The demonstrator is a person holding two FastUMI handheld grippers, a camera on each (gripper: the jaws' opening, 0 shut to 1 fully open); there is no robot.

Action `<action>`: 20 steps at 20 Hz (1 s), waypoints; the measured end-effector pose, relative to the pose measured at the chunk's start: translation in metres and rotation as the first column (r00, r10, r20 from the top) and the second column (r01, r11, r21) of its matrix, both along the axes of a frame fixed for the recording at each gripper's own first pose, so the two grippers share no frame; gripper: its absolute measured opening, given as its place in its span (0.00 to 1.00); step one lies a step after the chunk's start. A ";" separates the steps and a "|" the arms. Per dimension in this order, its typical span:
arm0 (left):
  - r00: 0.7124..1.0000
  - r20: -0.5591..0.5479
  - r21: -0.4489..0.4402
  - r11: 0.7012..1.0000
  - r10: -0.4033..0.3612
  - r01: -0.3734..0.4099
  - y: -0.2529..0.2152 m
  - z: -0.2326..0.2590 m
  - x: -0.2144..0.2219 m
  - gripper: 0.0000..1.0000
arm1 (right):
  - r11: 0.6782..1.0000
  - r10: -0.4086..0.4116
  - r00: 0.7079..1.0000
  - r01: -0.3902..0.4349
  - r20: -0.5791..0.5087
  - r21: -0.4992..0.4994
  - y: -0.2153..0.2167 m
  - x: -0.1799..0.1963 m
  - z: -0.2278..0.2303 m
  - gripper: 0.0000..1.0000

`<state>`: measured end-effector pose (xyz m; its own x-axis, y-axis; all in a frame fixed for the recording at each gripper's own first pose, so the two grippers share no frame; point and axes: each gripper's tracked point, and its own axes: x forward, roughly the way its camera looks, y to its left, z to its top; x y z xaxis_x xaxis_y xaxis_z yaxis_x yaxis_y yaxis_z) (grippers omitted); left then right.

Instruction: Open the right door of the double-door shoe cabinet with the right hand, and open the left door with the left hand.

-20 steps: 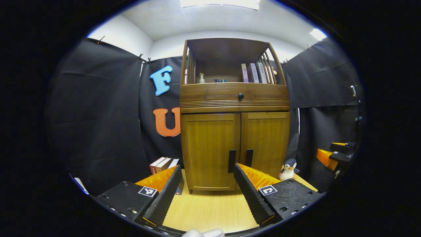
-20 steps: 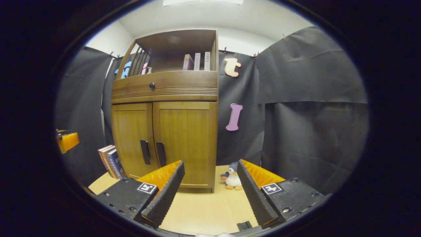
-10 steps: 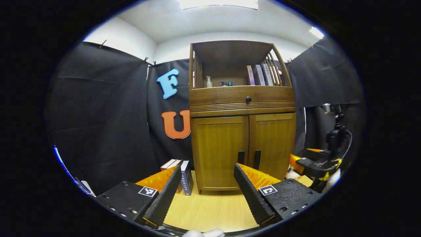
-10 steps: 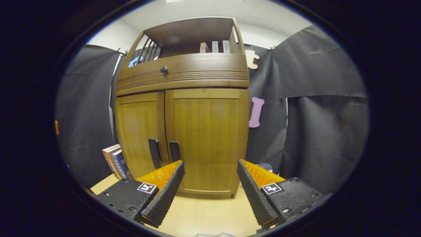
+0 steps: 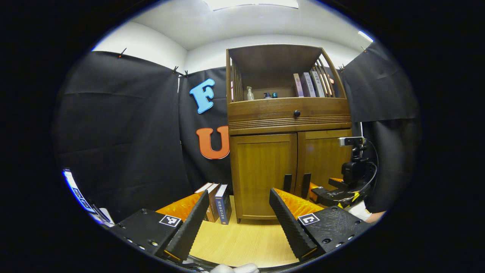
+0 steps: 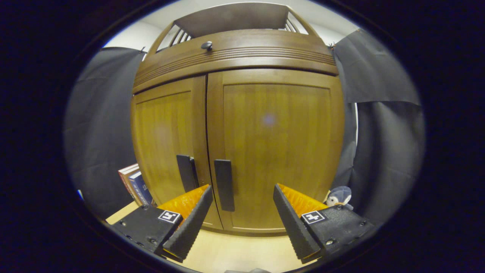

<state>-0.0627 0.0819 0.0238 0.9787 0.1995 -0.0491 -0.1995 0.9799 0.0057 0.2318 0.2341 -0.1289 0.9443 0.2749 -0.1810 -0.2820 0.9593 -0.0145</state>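
Right gripper view looks straight at a wooden shoe cabinet point(image 6: 242, 125) from close up, with both doors shut. Its right door point(image 6: 276, 148) carries a dark vertical handle point(image 6: 224, 184) along its inner edge, and the left door point(image 6: 166, 144) has a matching handle point(image 6: 186, 173) just beside it. The right gripper point(image 6: 242, 223) sits low in front of the right door with its fingers spread wide and nothing between them; the right door's handle stands just beyond its left finger, apart from it. Left gripper view shows the same cabinet point(image 5: 288, 151) from farther back, standing at the far edge of a light wooden table point(image 5: 242, 242), with a drawer knob point(image 5: 296, 113) above the doors and books and small bottles on the open top shelf point(image 5: 284, 85). The left gripper point(image 5: 238, 223) is also wide open and empty, well apart from the cabinet. Several books point(image 5: 218, 201) stand at the cabinet's left side, and a small penguin toy point(image 6: 339, 197) sits at its right side.
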 end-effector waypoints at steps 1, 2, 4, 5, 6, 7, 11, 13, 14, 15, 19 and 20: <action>1.000 0.000 -0.003 1.000 0.007 -0.007 0.000 0.001 0.000 0.96 | 1.000 0.005 1.000 -0.005 -0.008 -0.006 0.007 0.009 -0.005 1.00; 1.000 -0.001 -0.005 1.000 0.016 -0.016 0.001 0.001 0.000 0.96 | 1.000 0.009 1.000 -0.010 -0.023 -0.014 0.012 0.017 -0.010 0.99; 0.999 -0.003 -0.008 0.999 0.036 -0.036 0.004 0.001 0.000 0.96 | 1.000 0.004 0.999 -0.005 -0.044 -0.025 0.019 0.033 -0.018 0.96; 0.999 -0.002 -0.011 0.999 0.047 -0.047 0.007 0.002 -0.001 0.96 | 1.000 -0.001 0.998 -0.001 -0.058 -0.030 0.023 0.039 -0.023 0.94; 0.999 -0.001 -0.014 0.998 0.054 -0.054 0.008 0.003 -0.001 0.96 | 1.000 -0.001 0.998 -0.001 -0.066 -0.028 0.027 0.044 -0.026 0.94; 0.998 -0.001 -0.017 0.998 0.061 -0.061 0.009 0.003 -0.002 0.96 | 1.000 0.000 0.997 -0.003 -0.074 -0.029 0.031 0.049 -0.027 0.90; 0.997 -0.010 -0.028 0.997 0.071 -0.072 0.014 0.000 -0.003 0.96 | 0.999 -0.008 0.996 0.005 -0.087 -0.038 0.031 0.053 -0.025 0.81; 0.997 -0.008 -0.032 0.997 0.071 -0.071 0.016 0.002 -0.004 0.96 | 0.999 -0.016 0.996 0.012 -0.093 -0.046 0.034 0.059 -0.028 0.69; 0.997 -0.006 -0.033 0.997 0.072 -0.072 0.018 0.002 -0.006 0.96 | 0.999 -0.023 0.995 0.019 -0.098 -0.043 0.036 0.061 -0.029 0.67; 0.998 -0.004 -0.035 0.997 0.070 -0.070 0.019 0.002 -0.006 0.96 | 0.999 -0.022 0.994 0.018 -0.108 -0.037 0.035 0.061 -0.028 0.63; 0.998 0.004 -0.033 0.998 0.061 -0.061 0.022 0.003 -0.012 0.96 | 1.000 0.005 0.989 -0.002 -0.148 0.018 0.043 0.060 -0.031 0.38; 0.998 0.007 -0.036 0.998 0.059 -0.059 0.023 0.002 -0.014 0.96 | 1.000 0.017 0.989 -0.015 -0.148 0.011 0.042 0.060 -0.030 0.36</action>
<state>-0.0764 0.1049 0.0262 0.9656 0.2552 -0.0498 -0.2569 0.9660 -0.0307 0.2916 0.2766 -0.1594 0.9026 0.2925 -0.3158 -0.2959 0.9545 0.0382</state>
